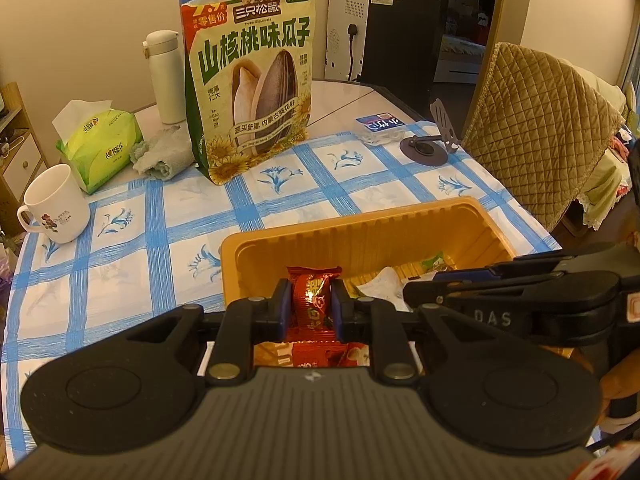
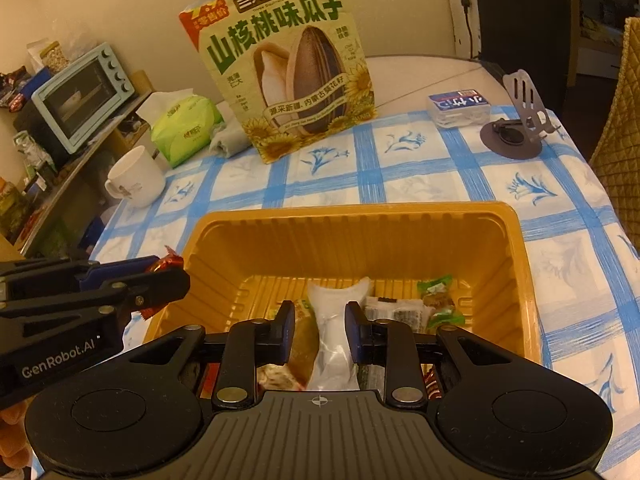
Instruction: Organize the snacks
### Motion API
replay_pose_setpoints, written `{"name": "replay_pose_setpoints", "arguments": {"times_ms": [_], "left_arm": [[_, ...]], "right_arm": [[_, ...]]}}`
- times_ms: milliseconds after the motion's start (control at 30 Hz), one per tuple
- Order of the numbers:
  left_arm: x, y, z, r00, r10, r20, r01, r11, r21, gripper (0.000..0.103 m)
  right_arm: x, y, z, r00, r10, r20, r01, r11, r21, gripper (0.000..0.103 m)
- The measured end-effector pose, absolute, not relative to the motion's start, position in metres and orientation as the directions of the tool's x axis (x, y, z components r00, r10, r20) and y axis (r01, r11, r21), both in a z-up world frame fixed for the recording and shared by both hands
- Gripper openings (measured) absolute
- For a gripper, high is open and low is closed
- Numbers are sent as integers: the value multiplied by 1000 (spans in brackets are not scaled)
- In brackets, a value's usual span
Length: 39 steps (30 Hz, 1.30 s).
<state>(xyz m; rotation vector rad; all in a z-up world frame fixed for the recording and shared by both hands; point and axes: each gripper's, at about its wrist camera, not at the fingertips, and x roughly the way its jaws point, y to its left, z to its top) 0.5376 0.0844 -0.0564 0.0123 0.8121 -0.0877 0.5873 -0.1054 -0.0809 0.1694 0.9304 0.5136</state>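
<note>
free: bare checked desk [image 2: 400,184] between my tray [image 2: 516,240] rim and seed bag [image 2: 288,76] | tray floor far half open | blocked: seed bag upright behind, mug [image 1: 56,204] far-left, phone stand [image 2: 520,120] far-right, wrapped snacks [image 2: 400,312] crowd tray's near half

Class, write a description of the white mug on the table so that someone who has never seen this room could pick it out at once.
Start at the tall green sunflower seed bag standing at the back of the blue-checked tablecloth. Go left past the green tissue pack to the cloth's left edge, where the white mug stands upright. It alone has a handle and a small cartoon print; the white flask behind is taller and capped.
</note>
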Motion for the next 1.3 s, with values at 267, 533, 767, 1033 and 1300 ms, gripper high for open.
{"name": "replay_pose_setpoints", "arguments": {"times_ms": [267,533,767,1033,1300], "left_arm": [[540,84,-59,681,-74,-728,85,996,-22,19],[545,81,-60,686,-75,-724,90,996,-18,20],[537,80,-58,702,-65,-709,86,996,-7,39],[504,87,-53,692,-54,-720,38,999,-37,55],[454,74,-33,707,-22,-707,-26,998,-57,71]], "right_arm": [[585,-112,-81,487,490,-723,-342,869,358,29],[581,-119,-78,498,491,-715,-334,869,365,29],[566,-128,-69,543,486,-685,-338,873,352,68],[540,-145,-65,545,482,-686,-353,874,334,81],[503,-169,-52,568,496,-657,-384,866,322,91]]}}
